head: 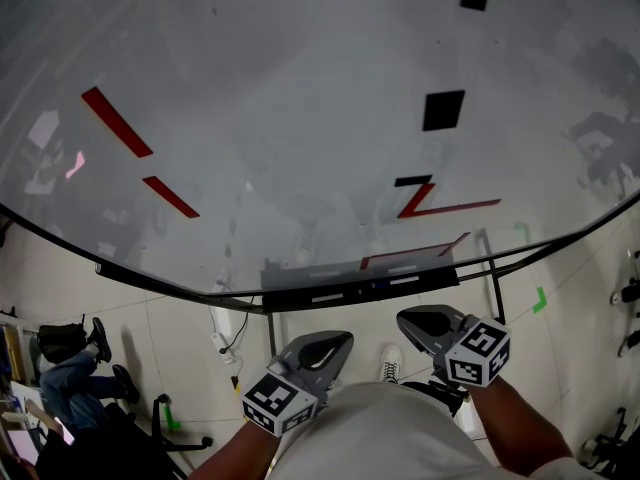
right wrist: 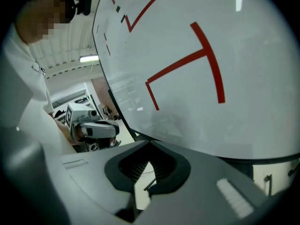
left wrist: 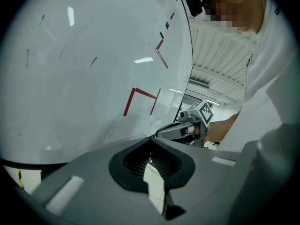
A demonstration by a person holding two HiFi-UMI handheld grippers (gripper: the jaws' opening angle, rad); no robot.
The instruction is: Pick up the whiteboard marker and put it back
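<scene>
White gloss fills most of the scene. The whiteboard (head: 300, 88) carries red strokes (head: 118, 121) and a black square (head: 443, 110). A dark tray (head: 430, 274) runs along the whiteboard's lower edge. Two slim pale shapes (head: 335, 295) lie on it, and one is probably the marker, though they are too small to be sure.

The left gripper (head: 345, 337) and right gripper (head: 405, 317) hang side by side below the whiteboard's lower edge, close to the person's body, with their noses aimed up at the tray. Each is clenched, tips meeting with nothing between them; only floor shows through the hollow behind the tips.

This looks like a ready stance: low, closed and empty, facing the tray where the marker most likely sits. Reaching it would call for raising one gripper toward the whiteboard's edge and spreading its jaws first.
</scene>
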